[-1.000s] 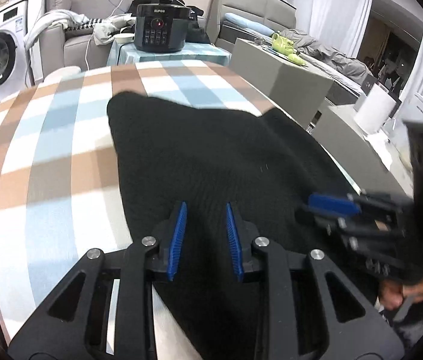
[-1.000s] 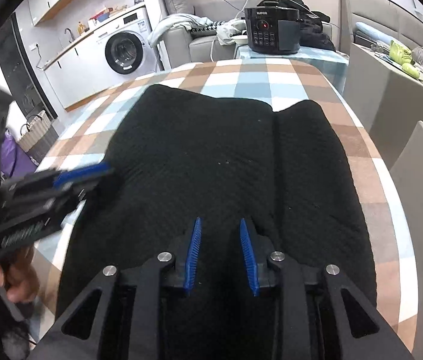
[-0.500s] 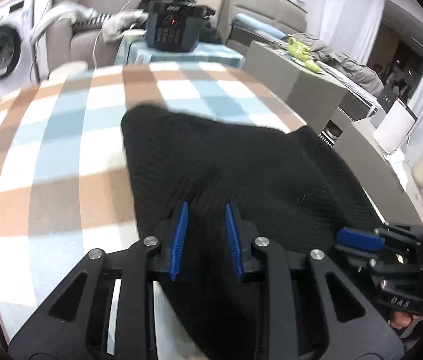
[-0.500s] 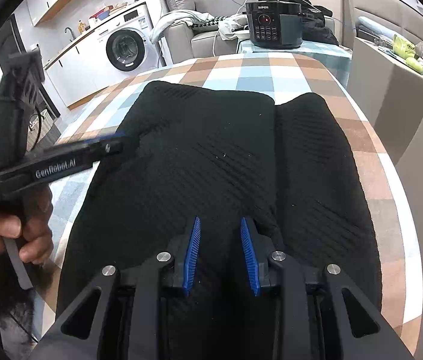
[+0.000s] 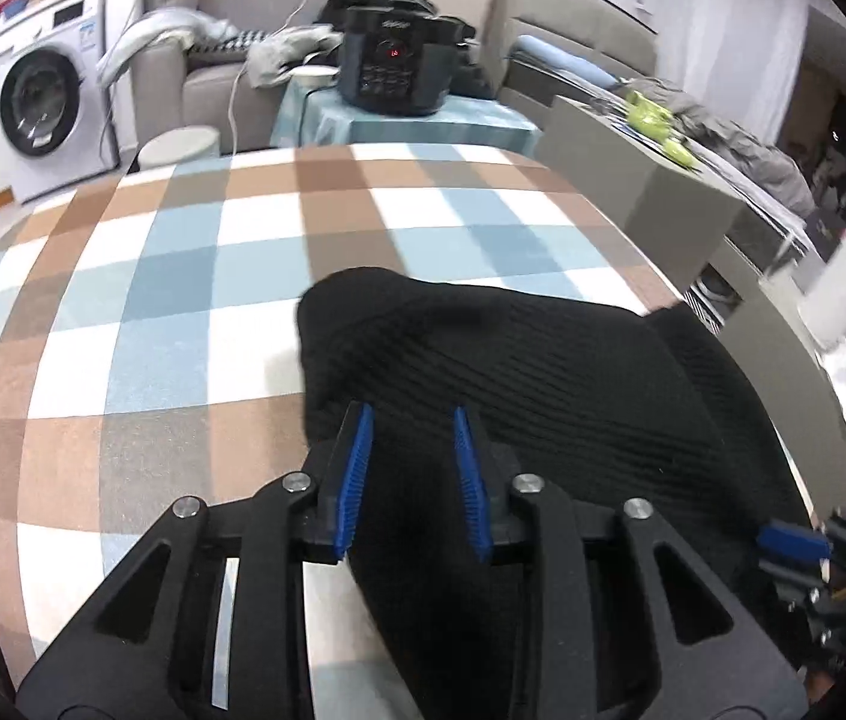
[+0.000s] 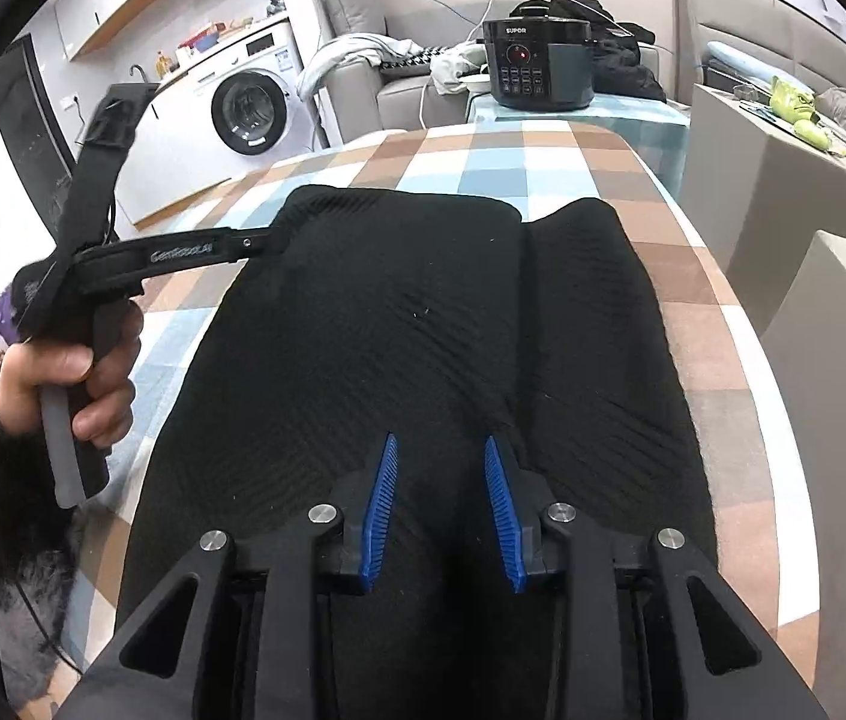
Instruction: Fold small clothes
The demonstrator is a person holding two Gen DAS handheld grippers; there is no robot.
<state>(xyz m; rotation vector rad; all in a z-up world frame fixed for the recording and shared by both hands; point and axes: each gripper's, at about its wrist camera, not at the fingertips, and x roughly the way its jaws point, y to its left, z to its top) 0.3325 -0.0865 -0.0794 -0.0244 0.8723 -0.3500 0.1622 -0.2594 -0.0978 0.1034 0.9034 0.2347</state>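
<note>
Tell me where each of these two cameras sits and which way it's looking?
Left wrist: on the left gripper, looking forward and down over a black garment on the checked table; the right gripper shows at lower right.
Right wrist: on the right gripper, looking down over the garment; the left gripper and the hand holding it show at left.
Both see the garment, table, cooker and washing machine.
</note>
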